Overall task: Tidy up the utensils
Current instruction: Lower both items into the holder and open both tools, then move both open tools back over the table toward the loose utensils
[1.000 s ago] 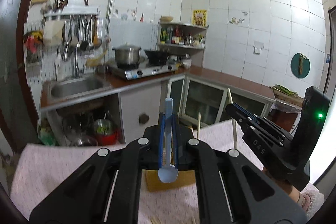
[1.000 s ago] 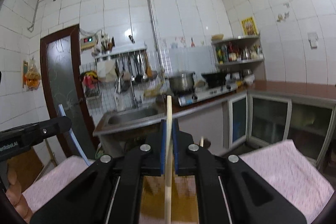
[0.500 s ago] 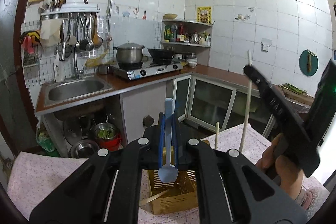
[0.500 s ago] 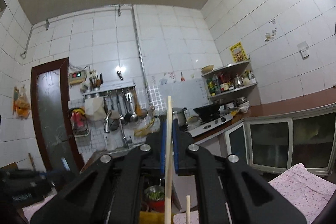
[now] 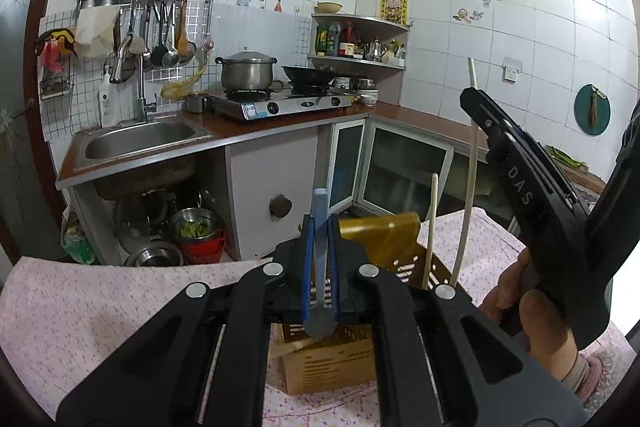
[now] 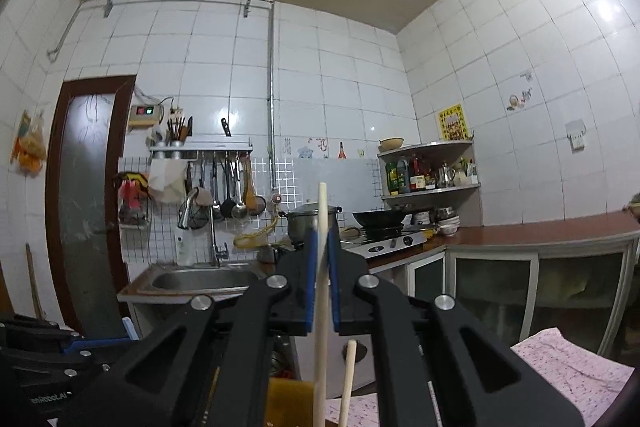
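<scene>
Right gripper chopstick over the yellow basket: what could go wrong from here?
1. The right gripper clamps the chopstick near its top; the long free end could swing and miss the yellow basket.
2. A second chopstick already stands in the basket; the incoming one may knock it.
3. The left gripper, holding the blue spoon, hangs close above the same basket, so the tools may collide.
</scene>
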The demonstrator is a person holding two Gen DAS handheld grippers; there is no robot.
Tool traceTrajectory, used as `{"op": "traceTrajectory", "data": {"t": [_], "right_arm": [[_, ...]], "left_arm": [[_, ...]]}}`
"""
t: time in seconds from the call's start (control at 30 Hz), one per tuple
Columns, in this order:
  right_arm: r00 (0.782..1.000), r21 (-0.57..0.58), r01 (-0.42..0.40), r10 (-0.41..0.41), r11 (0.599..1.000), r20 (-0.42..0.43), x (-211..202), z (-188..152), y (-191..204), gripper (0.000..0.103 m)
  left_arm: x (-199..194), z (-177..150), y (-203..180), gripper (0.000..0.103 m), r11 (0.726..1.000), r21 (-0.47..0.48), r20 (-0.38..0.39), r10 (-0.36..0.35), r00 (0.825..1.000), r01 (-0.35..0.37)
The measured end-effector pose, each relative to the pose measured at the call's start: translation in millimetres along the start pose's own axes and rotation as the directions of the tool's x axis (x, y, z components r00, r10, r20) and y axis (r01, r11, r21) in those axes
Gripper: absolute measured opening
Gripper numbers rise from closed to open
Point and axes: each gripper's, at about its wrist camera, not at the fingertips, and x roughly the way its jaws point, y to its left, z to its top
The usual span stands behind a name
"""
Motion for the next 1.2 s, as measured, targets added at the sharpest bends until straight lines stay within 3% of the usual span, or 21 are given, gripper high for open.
{"op": "traceTrajectory", "data": {"t": [0.47,0.67,0.7,0.73,0.8,0.87,1.03,1.2], "right_arm": [[0.998,-0.005,-0.025,0.025,1.000,-0.056,-14.0,-35.1,-3.1,0.006],[0.990,-0.006,-0.023,0.022,1.000,-0.141,-20.7,-37.8,-7.0,0.008],[0.985,-0.008,-0.022,0.020,1.000,-0.170,-21.3,-36.4,-7.6,0.014],[0.982,-0.006,-0.023,0.021,1.000,-0.186,-22.0,-36.1,-8.0,0.029],[0.981,-0.005,-0.009,0.008,1.000,-0.193,-32.7,-32.5,-10.9,0.043],[0.977,-0.013,-0.002,0.000,1.000,-0.215,-42.3,-30.7,-12.3,0.043],[0.950,-0.016,0.031,-0.034,0.999,-0.311,-71.6,-29.4,-21.2,0.047],[0.906,-0.064,0.073,-0.093,0.995,-0.414,-107.2,-38.5,-27.9,0.056]], "left_arm": [[3.8,-21.1,9.3,0.006,1.000,-0.016,-0.002,-0.014,1.000,0.014],[-4.9,-16.5,15.4,0.008,0.997,-0.070,-0.022,-0.043,0.999,0.041],[-9.0,-14.7,16.0,0.010,0.996,-0.073,-0.024,-0.047,0.999,0.045],[-13.9,-13.4,16.0,0.020,0.996,-0.076,-0.025,-0.050,0.998,0.048],[-26.1,-11.4,15.2,0.040,0.996,-0.082,-0.015,-0.038,0.999,0.037],[-40.9,-10.5,14.5,0.058,0.997,-0.076,0.000,-0.024,1.000,0.024],[-75.3,-20.8,22.3,0.084,0.996,-0.085,0.000,0.016,1.000,-0.016],[-99.4,-48.4,31.6,0.095,0.994,-0.085,-0.046,0.064,0.997,-0.068]]}}
